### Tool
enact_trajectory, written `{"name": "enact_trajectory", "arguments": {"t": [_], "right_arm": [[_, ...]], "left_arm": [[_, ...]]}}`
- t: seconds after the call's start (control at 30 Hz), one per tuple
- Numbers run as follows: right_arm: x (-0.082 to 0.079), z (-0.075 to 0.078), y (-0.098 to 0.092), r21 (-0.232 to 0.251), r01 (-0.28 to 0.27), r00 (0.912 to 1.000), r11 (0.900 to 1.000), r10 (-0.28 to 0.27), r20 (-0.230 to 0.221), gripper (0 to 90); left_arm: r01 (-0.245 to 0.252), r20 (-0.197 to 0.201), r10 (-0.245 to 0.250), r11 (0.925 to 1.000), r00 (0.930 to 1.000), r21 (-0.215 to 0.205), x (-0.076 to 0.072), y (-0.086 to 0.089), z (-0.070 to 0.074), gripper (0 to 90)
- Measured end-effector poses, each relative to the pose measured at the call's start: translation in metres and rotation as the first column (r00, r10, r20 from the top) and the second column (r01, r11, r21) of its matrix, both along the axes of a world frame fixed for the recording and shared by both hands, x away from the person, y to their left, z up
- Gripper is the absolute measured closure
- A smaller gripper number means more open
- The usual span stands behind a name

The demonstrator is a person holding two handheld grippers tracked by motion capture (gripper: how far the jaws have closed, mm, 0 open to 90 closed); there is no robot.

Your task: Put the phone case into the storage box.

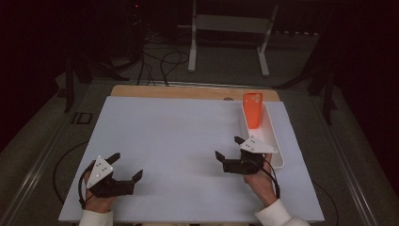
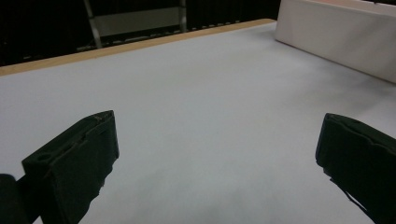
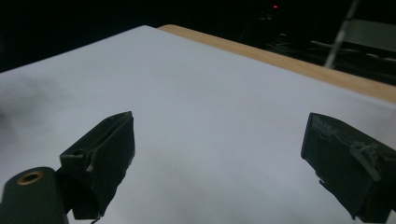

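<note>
An orange phone case (image 1: 252, 109) stands tilted in the far end of a white tray (image 1: 275, 141) at the table's right side. My right gripper (image 1: 227, 147) is open just left of the tray's near end, its jaws pointing left over the white sheet, nothing between them (image 3: 217, 140). My left gripper (image 1: 127, 165) is open near the front left of the table, its jaws spread wide over bare sheet (image 2: 217, 140). The tray's white wall (image 2: 336, 37) shows far off in the left gripper view.
A white sheet (image 1: 179, 141) covers most of the wooden table (image 1: 188, 92), whose bare edge shows at the back. Beyond the table stand a white metal frame (image 1: 230, 33) and loose cables (image 1: 160, 61) on the dark floor.
</note>
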State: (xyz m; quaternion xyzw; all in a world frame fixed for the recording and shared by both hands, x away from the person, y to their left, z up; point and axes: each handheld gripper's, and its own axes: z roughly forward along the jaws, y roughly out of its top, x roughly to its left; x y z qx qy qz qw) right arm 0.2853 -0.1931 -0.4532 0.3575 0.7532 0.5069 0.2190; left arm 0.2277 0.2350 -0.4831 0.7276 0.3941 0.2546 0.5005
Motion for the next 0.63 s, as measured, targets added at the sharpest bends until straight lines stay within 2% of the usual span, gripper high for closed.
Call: {"name": "enact_trajectory", "arguments": {"t": [0.1, 0.23, 0.47, 0.63], "right_arm": [[-0.01, -0.008, -0.004, -0.007, -0.026, 0.9995, 1.0, 0.026, 0.017, 10.3], [-0.021, -0.017, -0.011, 0.012, -0.043, 0.9984, 0.999, 0.043, 0.037, 10.3], [-0.032, -0.021, -0.026, 0.042, -0.036, 0.9977, 0.998, 0.034, 0.059, 11.2], [-0.035, -0.021, -0.028, 0.056, -0.045, 0.9969, 0.997, 0.042, 0.068, 11.5]], "left_arm": [[0.001, 0.001, -0.001, 1.0, 1.0, -0.005, 0.0, 0.0, 0.001, 0.1], [0.004, -0.001, -0.004, 1.0, 1.0, -0.008, 0.0, 0.001, 0.002, 0.1], [0.003, -0.004, -0.003, 1.0, 1.0, -0.008, 0.0, 0.002, 0.002, 0.1], [0.004, -0.005, -0.004, 1.0, 1.0, -0.003, 0.001, 0.001, 0.001, 0.1]]}}
